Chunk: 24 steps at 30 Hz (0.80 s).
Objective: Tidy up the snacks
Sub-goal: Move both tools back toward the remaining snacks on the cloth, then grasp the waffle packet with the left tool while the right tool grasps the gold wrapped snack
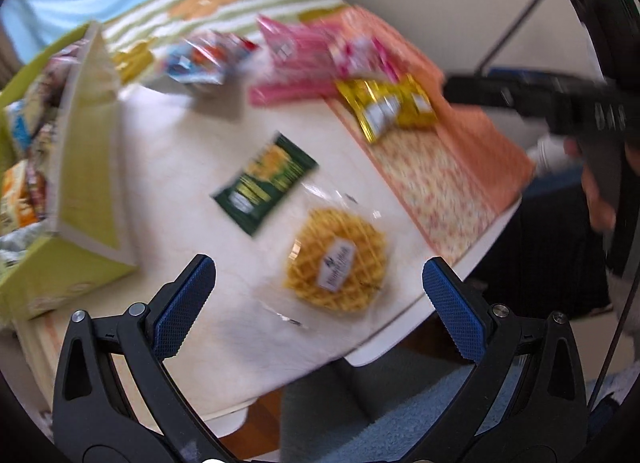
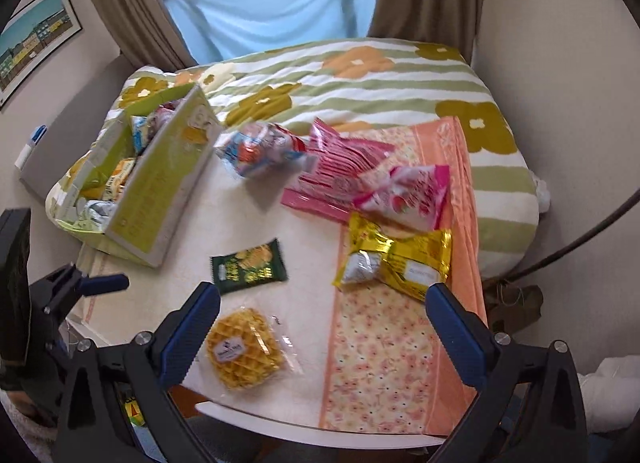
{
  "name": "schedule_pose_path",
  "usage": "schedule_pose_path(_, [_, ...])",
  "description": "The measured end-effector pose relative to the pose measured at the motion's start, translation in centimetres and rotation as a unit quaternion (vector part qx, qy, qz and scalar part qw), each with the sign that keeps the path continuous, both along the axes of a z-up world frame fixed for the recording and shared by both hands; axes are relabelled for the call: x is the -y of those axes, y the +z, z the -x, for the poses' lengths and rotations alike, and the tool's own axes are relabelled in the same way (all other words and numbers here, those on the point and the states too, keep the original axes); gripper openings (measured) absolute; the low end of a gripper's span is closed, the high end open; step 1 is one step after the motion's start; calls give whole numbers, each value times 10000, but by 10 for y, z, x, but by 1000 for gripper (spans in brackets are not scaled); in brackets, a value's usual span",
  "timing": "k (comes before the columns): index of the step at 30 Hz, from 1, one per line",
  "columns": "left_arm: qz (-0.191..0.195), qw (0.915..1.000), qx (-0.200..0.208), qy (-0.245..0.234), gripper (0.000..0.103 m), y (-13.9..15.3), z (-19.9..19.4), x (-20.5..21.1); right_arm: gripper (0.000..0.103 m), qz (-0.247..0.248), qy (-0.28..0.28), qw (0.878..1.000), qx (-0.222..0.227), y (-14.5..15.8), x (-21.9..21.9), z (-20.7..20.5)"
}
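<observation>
Both of your grippers were wide and held nothing: the left gripper [image 1: 318,283] hung over the waffle [image 1: 336,261] on the table [image 1: 180,167], the right gripper [image 2: 322,311] just beside it. Other snacks lay near the box [image 2: 156,187].

White tabletop [image 2: 256,247], rounded near edge. Green cardboard snack box [image 2: 160,183] at far left corner, open, packets inside. Orange floral cloth [image 2: 384,359] runs along right edge; gold wrapper [image 2: 396,263] lies on it. Pink packets [image 2: 340,179] overlap cloth's far end, strawberry pouch [image 2: 408,195] among them. Blue-red packet [image 2: 260,147] at far middle. Dark green packet [image 2: 249,266] mid-table; wrapped waffle [image 2: 244,347] near front edge.
</observation>
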<state>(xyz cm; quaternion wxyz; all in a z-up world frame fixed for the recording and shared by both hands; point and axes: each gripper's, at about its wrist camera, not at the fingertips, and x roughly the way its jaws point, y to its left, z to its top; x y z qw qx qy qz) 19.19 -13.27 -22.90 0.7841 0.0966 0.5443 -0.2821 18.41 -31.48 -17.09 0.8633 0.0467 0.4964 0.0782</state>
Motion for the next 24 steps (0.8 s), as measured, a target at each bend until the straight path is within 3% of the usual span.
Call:
schedule_pose_path(6, [-335,9981,-308,-416,103,-50,-3,24,102,19,-322,9993,-175,-37,17,-14])
schedule_pose_path(13, [-752,9930,-447,-795,103,-88,-6,43,102,-129,-656,9971,-358,-67,28,-26])
schedule_pose_path(18, [-1044,9892,-245,-998,97,-99,-7,52,102,-259,-958,9939,-480,-80,33,-36])
schedule_pose_path(24, [-1003,9899,-209,-977,81,-96,-16,56,102,-104,-1176,9916,-525,-86,33,-52])
